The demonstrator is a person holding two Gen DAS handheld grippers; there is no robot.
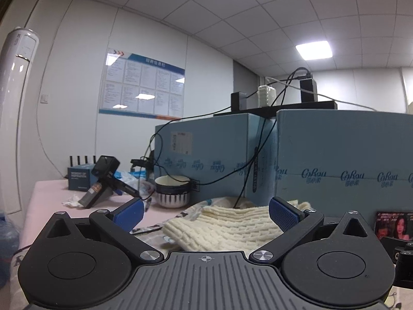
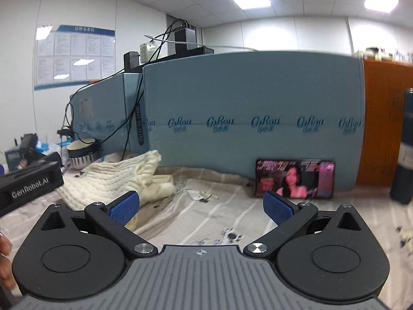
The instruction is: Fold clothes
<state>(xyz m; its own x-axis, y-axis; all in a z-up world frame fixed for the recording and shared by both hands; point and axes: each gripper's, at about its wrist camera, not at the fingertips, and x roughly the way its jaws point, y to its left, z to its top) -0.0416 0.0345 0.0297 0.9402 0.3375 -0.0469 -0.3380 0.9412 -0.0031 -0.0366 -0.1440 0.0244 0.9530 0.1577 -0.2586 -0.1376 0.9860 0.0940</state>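
A cream knitted sweater (image 1: 224, 227) lies bunched on the striped cloth-covered table, in front of the blue boxes. My left gripper (image 1: 206, 213) is open and empty, its blue pads spread just above the sweater's near edge. In the right wrist view the sweater (image 2: 113, 175) lies at the left, with a sleeve end by the left pad. My right gripper (image 2: 201, 206) is open and empty, over the striped cloth (image 2: 206, 219) to the right of the sweater. The left gripper's body (image 2: 28, 183) shows at the far left of that view.
Large blue boxes (image 1: 335, 160) stand as a wall behind the sweater, with cables hanging down. A striped bowl (image 1: 173, 191) and a handheld device (image 1: 103, 180) stand at the left. A phone (image 2: 295, 178) with a lit screen leans on the boxes. A dark bottle (image 2: 405, 149) stands at the right.
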